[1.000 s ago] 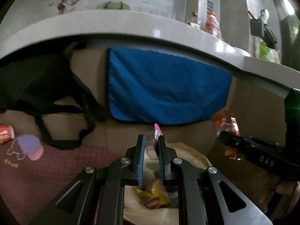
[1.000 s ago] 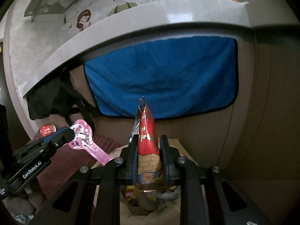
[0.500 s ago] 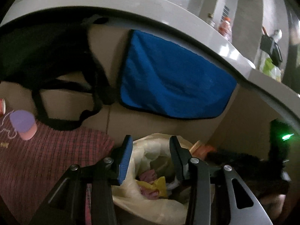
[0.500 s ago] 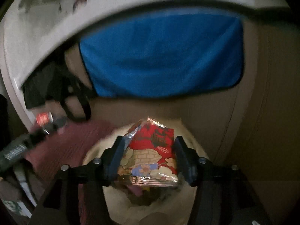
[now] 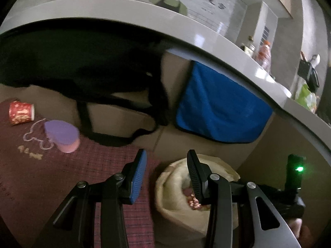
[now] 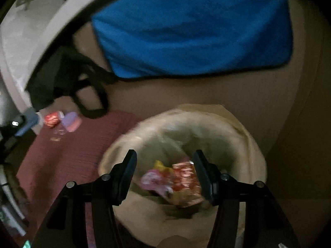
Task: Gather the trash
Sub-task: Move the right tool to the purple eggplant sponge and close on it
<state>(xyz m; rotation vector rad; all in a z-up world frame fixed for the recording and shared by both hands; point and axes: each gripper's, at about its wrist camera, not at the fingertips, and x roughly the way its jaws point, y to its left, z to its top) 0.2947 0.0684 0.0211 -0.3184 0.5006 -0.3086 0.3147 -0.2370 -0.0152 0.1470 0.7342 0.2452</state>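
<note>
Red wrapper [image 6: 186,184] lay in the bin bag [image 6: 227,128] beneath the gaping right tongs [image 6: 164,172], just released; left tongs [image 5: 166,172] also stood apart, empty, so both drops looked finished.

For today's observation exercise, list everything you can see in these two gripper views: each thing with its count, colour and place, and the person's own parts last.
Trash bag: one, cream, open, beside the mat.
Wrappers: several, red, pink and yellow, inside the bag; exact count blurred.
Paper cup: one, red, lying on its side at the mat's far left.
Round tub: one, purple top over pink, on the mat near the cup.
Mat: one, dark red woven, on the floor.
Towel: one, blue, hanging under the counter edge.
Black bag: one, hanging left of the towel, straps drooping.
Counter: one, pale grey, curving overhead.
Bottles: two, on the counter, far right.
Left gripper: open, empty, over the mat edge.
Right gripper: open, above the bag.
</note>
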